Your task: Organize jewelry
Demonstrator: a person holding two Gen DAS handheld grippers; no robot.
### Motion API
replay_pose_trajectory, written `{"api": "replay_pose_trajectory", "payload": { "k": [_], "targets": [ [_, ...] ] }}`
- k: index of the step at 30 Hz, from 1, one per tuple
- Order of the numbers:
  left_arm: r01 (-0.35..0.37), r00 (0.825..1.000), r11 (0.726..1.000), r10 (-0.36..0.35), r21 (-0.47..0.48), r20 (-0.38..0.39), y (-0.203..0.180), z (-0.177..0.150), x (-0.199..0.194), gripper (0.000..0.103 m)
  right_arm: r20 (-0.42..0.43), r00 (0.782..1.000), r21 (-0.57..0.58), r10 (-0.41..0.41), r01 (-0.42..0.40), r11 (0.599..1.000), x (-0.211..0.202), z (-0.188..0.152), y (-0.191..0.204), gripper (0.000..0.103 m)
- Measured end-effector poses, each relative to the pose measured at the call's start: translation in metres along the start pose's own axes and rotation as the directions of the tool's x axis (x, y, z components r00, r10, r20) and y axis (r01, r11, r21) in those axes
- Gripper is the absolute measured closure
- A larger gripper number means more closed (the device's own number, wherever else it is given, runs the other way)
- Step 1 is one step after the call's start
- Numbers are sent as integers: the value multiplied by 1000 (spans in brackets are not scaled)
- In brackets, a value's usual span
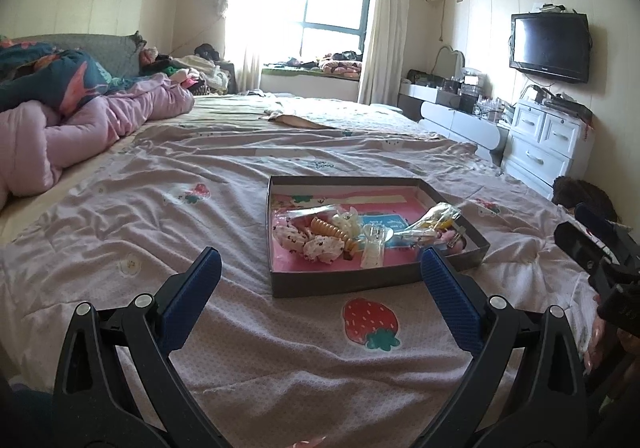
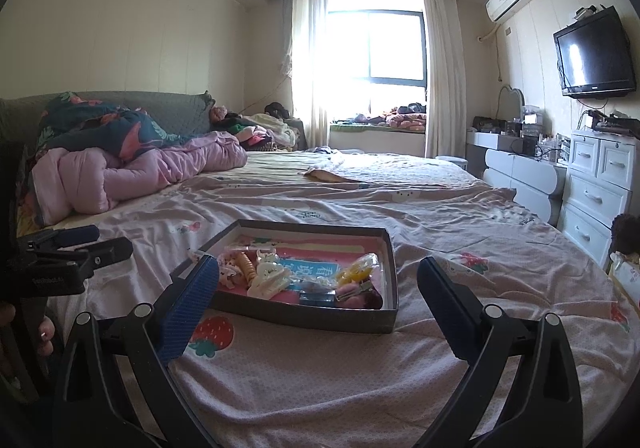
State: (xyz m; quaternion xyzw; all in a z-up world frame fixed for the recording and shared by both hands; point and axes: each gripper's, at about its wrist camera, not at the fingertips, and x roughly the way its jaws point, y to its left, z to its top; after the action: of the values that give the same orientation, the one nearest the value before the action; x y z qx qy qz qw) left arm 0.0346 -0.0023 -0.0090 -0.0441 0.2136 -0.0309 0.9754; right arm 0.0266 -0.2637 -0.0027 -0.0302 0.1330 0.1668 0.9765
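A shallow grey box point(image 1: 352, 282) with a pink floor lies on the bed, also in the right wrist view point(image 2: 312, 318). In it are a spotted scrunchie point(image 1: 316, 246), an orange spiral hair tie point(image 1: 330, 230), a clear claw clip point(image 1: 374, 244), a white claw clip point(image 2: 268, 276) and small plastic bags point(image 1: 434, 218). My left gripper point(image 1: 320, 260) is open and empty, just short of the box's near wall. My right gripper point(image 2: 318, 268) is open and empty, its fingers either side of the box's near end. Each gripper shows at the edge of the other's view.
The bed has a wrinkled pink sheet point(image 1: 256, 352) with strawberry prints. A pink quilt point(image 1: 80, 128) and dark floral bedding are heaped at the far left. White drawers point(image 1: 544, 144), a dresser and a wall TV point(image 1: 550, 46) stand to the right of the bed.
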Motion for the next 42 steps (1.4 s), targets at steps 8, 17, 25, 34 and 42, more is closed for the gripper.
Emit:
{"api": "replay_pose_trajectory", "payload": {
  "k": [8,17,25,34,42],
  "targets": [
    [-8,1000,1000,8,2,4,-3,2,-2,11,-9,1000,2,4,-4,1000,3,-2,-1,7],
    [-2,1000,1000,2,-3,-14,-4,2,-1,11,-14,1000,5,9,-9,1000,5,-3,-3,7],
    [-9,1000,1000,9,2,-22,-5,0,0,11,-16,1000,7,11,-11,1000,6,-5,-4,7],
    [-15,1000,1000,15,1,-23,-5,-1,0,11,-15,1000,7,11,-11,1000,6,-4,-4,7],
    [-19,999,1000,19,-1,-27,-4,-1,0,11,-15,1000,6,11,-11,1000,6,-4,-4,7]
  ]
}}
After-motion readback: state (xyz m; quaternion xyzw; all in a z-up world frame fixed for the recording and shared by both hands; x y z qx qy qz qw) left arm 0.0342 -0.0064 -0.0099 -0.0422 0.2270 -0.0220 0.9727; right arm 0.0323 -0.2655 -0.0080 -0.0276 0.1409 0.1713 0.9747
